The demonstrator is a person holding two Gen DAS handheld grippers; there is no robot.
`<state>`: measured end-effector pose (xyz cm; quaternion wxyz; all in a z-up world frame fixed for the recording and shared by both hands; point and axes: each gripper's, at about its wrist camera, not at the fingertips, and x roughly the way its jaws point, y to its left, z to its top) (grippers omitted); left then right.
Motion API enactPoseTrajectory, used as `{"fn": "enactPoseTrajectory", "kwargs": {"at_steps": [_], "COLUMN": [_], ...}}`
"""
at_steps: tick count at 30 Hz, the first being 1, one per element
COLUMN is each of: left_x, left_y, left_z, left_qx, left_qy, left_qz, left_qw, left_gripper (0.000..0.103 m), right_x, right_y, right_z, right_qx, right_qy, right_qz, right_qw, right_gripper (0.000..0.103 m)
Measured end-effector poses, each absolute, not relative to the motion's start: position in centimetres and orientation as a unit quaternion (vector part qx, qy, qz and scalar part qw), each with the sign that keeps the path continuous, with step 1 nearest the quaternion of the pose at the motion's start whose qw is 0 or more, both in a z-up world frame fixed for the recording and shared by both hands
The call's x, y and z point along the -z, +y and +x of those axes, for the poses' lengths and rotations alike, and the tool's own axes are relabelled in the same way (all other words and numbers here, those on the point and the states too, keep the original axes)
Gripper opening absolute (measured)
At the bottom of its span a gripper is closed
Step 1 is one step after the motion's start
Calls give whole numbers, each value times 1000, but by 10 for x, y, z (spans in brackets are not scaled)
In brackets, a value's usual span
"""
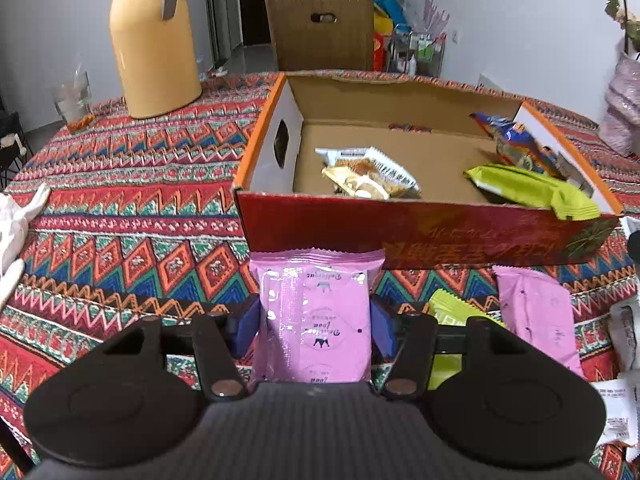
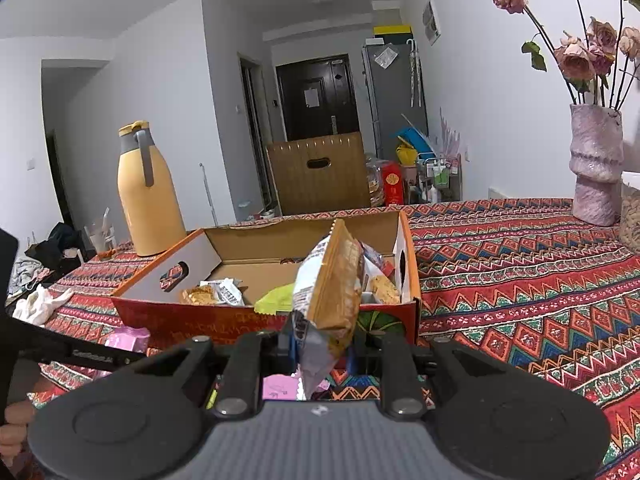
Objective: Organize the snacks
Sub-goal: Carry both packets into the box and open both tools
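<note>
My left gripper is clamped on a pink snack packet, its blue pads pressing both sides, just short of the near red wall of the open cardboard box. My right gripper grips a brown-and-white snack bag by its lower end, so the bag stands upright in front of the box — near its right half. Inside the box lie a couple of biscuit packets toward the middle, a green packet draped over the near right corner, and a blue bag leaning on the right wall. On the patterned tablecloth beside my left gripper lie another pink packet and a green one (partly hidden behind my finger). Far left stand a yellow thermos jug and a glass; a vase of dried roses sits far right.
</note>
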<state>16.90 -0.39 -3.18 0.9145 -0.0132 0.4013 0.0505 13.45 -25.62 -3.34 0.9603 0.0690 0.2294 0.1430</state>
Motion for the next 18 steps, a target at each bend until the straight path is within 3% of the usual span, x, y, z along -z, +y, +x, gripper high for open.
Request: {"fn": "enactPoseTrajectory", "kwargs": {"at_steps": [18], "left_x": [-11], "left_y": [-10], "left_z": [149], "left_qx": [-53], "left_qy": [348], "left_qz": [-15], "left_qw": [936], "left_gripper": [58], "right_x": [5], "right_y": [-242], "right_z": [130], "right_qx": [-158], "right_qy": [208], "right_qz": [57], "right_qw": [964], "right_gripper": [21]}}
